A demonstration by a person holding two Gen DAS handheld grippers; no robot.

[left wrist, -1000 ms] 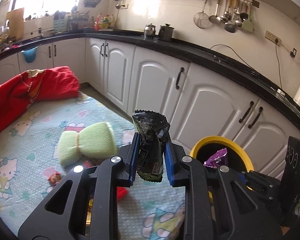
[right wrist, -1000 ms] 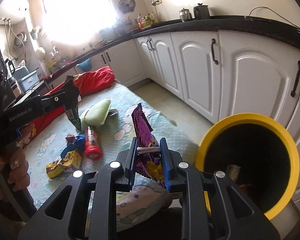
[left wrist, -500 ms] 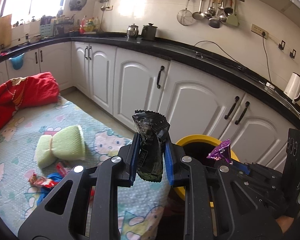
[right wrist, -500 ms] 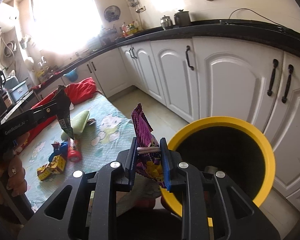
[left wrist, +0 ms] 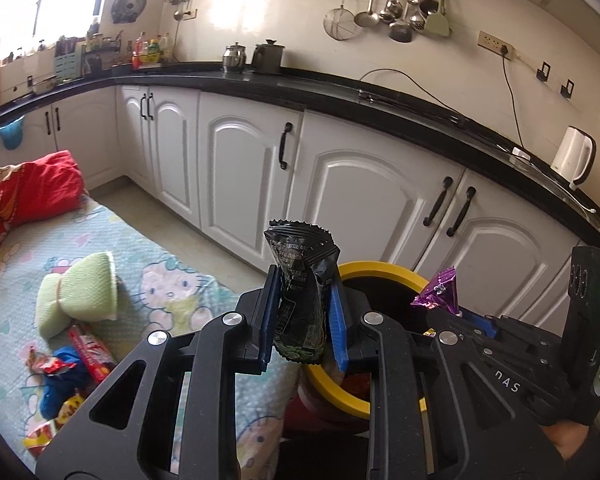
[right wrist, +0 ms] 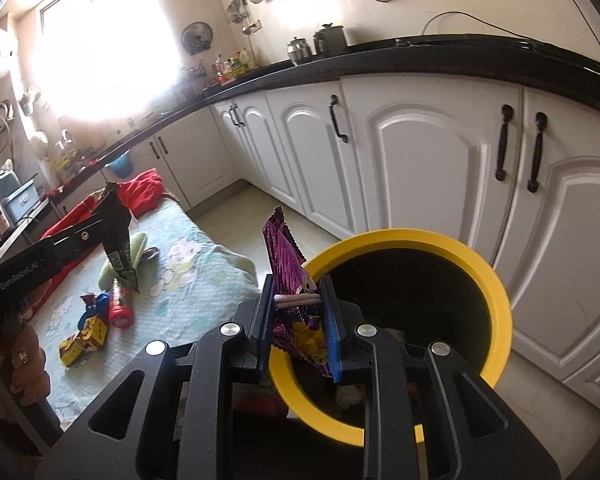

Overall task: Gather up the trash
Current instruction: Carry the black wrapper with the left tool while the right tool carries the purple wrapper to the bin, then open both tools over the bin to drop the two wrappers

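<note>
A: What's round the spot, biggest first?

B: Run of white cabinet doors w/ black handles (left wrist: 236, 168) under a long black kitchen bench (left wrist: 340, 96). Below that a pale blue cartoon-print mattress (left wrist: 172, 280) on the floor, a crumpled red blanket (left wrist: 24, 192) at its far end. Then the round black bin w/ yellow rim (right wrist: 496, 284), just beside the mattress corner, close to the cabinets.

A: Smaller stuff?

B: On the mattress: a light green rolled towel (left wrist: 80, 300), a red cylindrical tube (right wrist: 121, 304) and a small heap of red, blue & yellow wrappers (left wrist: 64, 376), all well apart from the bin.

A: Anything blocking the bin?

B: No, mouth is open; some trash shows dimly inside.

A: Claws?

B: Both tilted downward, side by side. Left claw (left wrist: 302, 312) is clamped narrow on a crinkled black-and-green snack wrapper (left wrist: 300, 280), held upright, near edge of the rim. Right claw (right wrist: 302, 320) is pinched on a shiny purple snack wrapper w/ yellow print (right wrist: 288, 272), over the rim's near side.

A: Differences btw views?

B: Right wrist view looks straight into the bin and shows the hand (right wrist: 24, 364) gripping the left tool. Left wrist view shows the white kettle (left wrist: 574, 158) and hanging utensils (left wrist: 400, 8) on the wall; bin there is mostly hidden behind both claws.
</note>
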